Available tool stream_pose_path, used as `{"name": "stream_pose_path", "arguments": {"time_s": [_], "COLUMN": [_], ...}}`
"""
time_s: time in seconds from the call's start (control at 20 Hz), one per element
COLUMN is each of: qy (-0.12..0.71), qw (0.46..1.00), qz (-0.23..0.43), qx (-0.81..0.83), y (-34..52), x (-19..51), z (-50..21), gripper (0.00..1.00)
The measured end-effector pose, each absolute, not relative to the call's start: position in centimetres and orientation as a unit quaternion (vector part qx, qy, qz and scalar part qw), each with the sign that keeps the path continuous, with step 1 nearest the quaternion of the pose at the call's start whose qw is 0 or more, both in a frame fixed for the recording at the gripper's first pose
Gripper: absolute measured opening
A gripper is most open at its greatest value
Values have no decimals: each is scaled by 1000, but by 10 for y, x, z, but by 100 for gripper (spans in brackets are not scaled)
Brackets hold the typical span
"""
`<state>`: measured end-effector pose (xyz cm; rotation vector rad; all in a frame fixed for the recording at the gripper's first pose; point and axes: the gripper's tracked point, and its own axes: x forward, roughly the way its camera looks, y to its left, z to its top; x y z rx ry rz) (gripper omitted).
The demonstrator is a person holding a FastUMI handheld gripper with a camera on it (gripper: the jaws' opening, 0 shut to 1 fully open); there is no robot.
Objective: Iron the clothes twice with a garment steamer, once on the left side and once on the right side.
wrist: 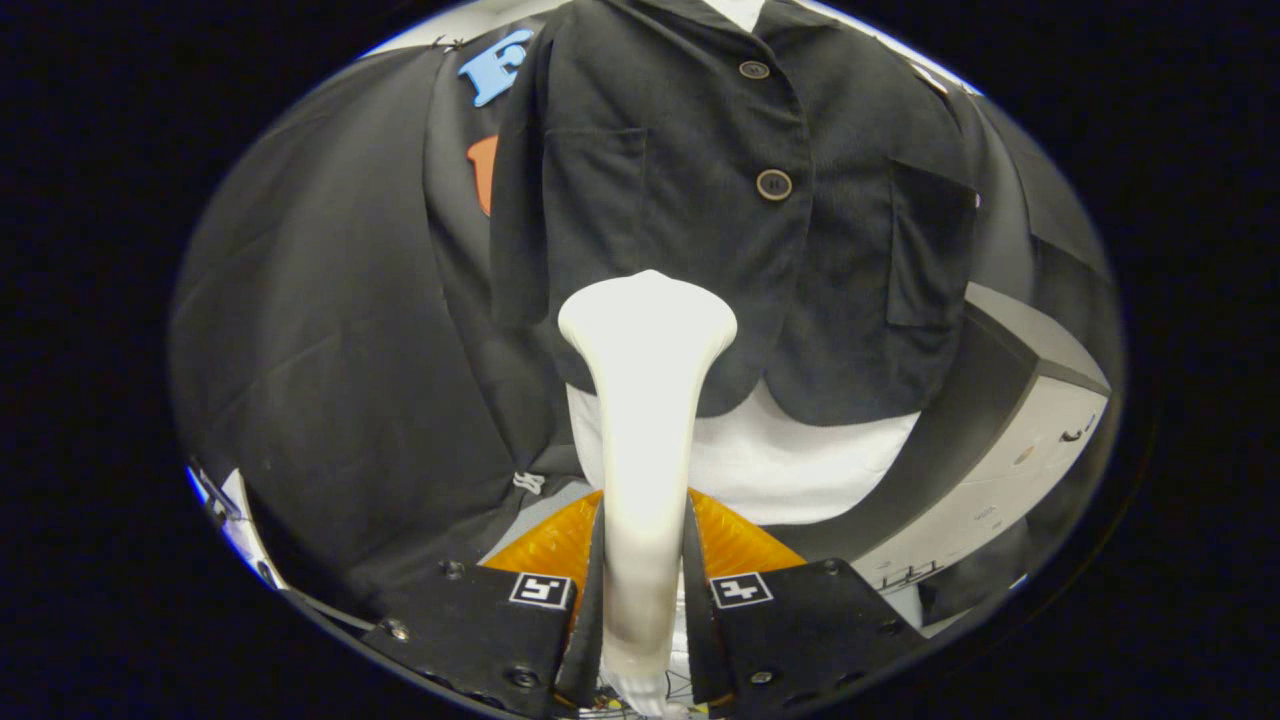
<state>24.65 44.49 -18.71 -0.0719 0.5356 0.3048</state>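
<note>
White plastic garment steamer (645,400), likely rigid and smooth, clamped by its narrow handle between closed jaws of gripper (645,590); flared head just before lower front of soft, limp black jacket (740,200) hanging ahead.

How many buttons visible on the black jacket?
2. An upper button near the collar and a lower button mid-placket, both beyond the steamer the claw grips. The steamer head may hide more lower down.

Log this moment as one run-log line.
gripper: shut on steamer | steamer head: at jacket hem, near its middle | jacket: buttoned, over white top | contact: cannot tell
</note>
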Motion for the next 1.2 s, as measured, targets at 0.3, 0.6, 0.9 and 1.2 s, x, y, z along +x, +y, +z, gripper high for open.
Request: {"name": "stream_pose_path", "arguments": {"time_s": [0.3,0.6,0.9,1.2], "qy": [278,282,263,230], "qw": [947,946,951,962], "qz": [153,155,158,145], "qx": [-43,-32,-25,0], "y": [439,438,409,347], "x": [245,242,218,204], "z": [-205,-193,-155,-103], "gripper": [37,37,37,37]}}
